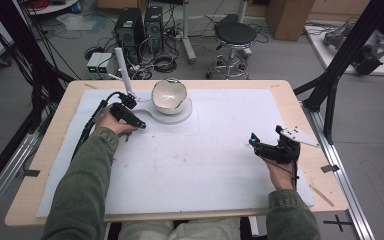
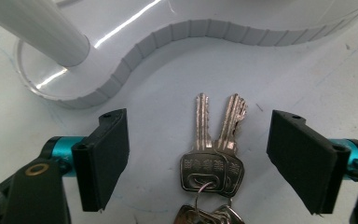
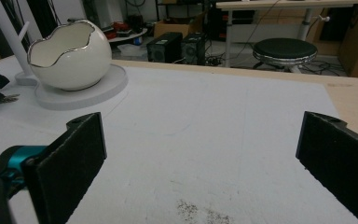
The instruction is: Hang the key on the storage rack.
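High view: a wooden surface point(image 1: 300, 107) is seen covered by a white mat point(image 1: 190, 165), on which everything rests. At the far middle of the mat a white stand base point(image 1: 180, 116) is set, carrying an egg-shaped white bowl point(image 1: 169, 94) with a silver, jagged rim; a white post point(image 1: 123, 71) rises from the narrower left lobe of the base. The left gripper point(image 1: 141, 125) is held just beside that lobe, low over the mat, while the right gripper point(image 1: 253, 141) is kept well apart, near the right edge of the mat.

In the left gripper view, a bunch of keys point(image 2: 212, 154) is seen lying flat on the mat between the two black fingers point(image 2: 103, 156), two silver blades pointing toward the ribbed edge of the base. The fingers stand partly open on either side; a clear gap is left on both sides, so the keys are not gripped.

In the right gripper view, the fingers point(image 3: 70, 161) are spread wide over bare mat, with nothing between them; the bowl is seen far off at upper left.
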{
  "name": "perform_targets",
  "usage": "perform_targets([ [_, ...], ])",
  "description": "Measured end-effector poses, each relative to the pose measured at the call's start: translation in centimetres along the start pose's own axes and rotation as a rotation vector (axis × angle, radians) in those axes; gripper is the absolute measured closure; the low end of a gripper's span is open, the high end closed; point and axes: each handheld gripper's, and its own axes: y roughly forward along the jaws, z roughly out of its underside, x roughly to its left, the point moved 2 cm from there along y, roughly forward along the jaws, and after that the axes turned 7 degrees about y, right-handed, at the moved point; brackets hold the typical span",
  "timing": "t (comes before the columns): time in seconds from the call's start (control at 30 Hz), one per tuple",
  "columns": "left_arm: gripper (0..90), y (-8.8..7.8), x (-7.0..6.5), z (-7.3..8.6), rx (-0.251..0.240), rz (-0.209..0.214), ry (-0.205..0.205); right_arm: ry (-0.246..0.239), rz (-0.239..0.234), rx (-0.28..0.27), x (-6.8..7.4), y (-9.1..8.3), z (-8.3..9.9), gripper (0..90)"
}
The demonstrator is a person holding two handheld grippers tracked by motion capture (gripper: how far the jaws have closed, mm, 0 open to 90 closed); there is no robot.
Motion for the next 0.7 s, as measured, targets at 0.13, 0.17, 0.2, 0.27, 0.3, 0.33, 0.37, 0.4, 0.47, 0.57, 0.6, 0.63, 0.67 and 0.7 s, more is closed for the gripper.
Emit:
perform_targets([
  [0.13, 28.0, 0.04, -0.15, -0.05, 0.004, 0.001, 0.008, 0.003, 0.002, 0.000, -0.09, -0.04, -0.01, 0.5],
  [0.17, 28.8, 0.09, -0.18, -0.04, 0.011, 0.000, 0.007, 0.003, 0.002, 0.000, -0.10, -0.02, 0.00, 0.5],
  [0.2, 29.5, 0.21, -0.24, -0.02, 0.018, -0.001, 0.002, 0.002, 0.002, 0.003, -0.09, 0.00, 0.01, 0.5],
  [0.27, 32.8, 0.28, -0.35, -0.01, 0.025, 0.008, 0.004, 0.001, 0.004, 0.009, -0.02, 0.04, 0.06, 0.5],
  [0.3, 34.1, 0.28, -0.35, -0.01, 0.025, 0.008, 0.004, -0.002, 0.005, 0.008, -0.01, 0.08, 0.06, 0.5],
  [0.33, 36.7, 0.20, -0.38, -0.07, 0.021, 0.015, 0.008, -0.005, 0.006, 0.011, 0.02, 0.09, 0.08, 0.5],
  [0.37, 38.9, 0.20, -0.38, -0.07, 0.021, 0.015, 0.008, -0.003, 0.004, 0.014, 0.06, 0.08, 0.10, 0.5],
  [0.4, 42.0, 0.13, -0.53, -0.13, 0.016, 0.023, 0.011, -0.007, 0.005, 0.013, 0.05, 0.09, 0.10, 0.5],
  [0.47, 55.9, 0.03, -0.67, -0.24, 0.010, 0.019, 0.020, -0.004, 0.005, 0.014, 0.06, 0.07, 0.10, 0.5],
  [0.57, 76.8, 0.09, -0.67, -0.36, -0.004, 0.048, 0.027, -0.005, 0.007, 0.011, 0.01, 0.08, 0.09, 0.5],
  [0.6, 80.4, 0.04, -0.75, -0.36, 0.000, 0.047, 0.038, -0.006, 0.008, 0.011, 0.01, 0.07, 0.09, 0.5],
  [0.63, 80.7, 0.01, -0.84, -0.35, -0.001, 0.044, 0.051, -0.007, 0.008, 0.011, 0.01, 0.07, 0.09, 0.5],
  [0.67, 81.0, 0.01, -0.94, -0.36, -0.006, 0.043, 0.062, -0.006, 0.009, 0.012, 0.01, 0.08, 0.10, 0.5],
  [0.7, 82.4, -0.03, -0.98, -0.37, -0.006, 0.045, 0.072, -0.006, 0.008, 0.012, 0.00, 0.08, 0.10, 0.5],
])
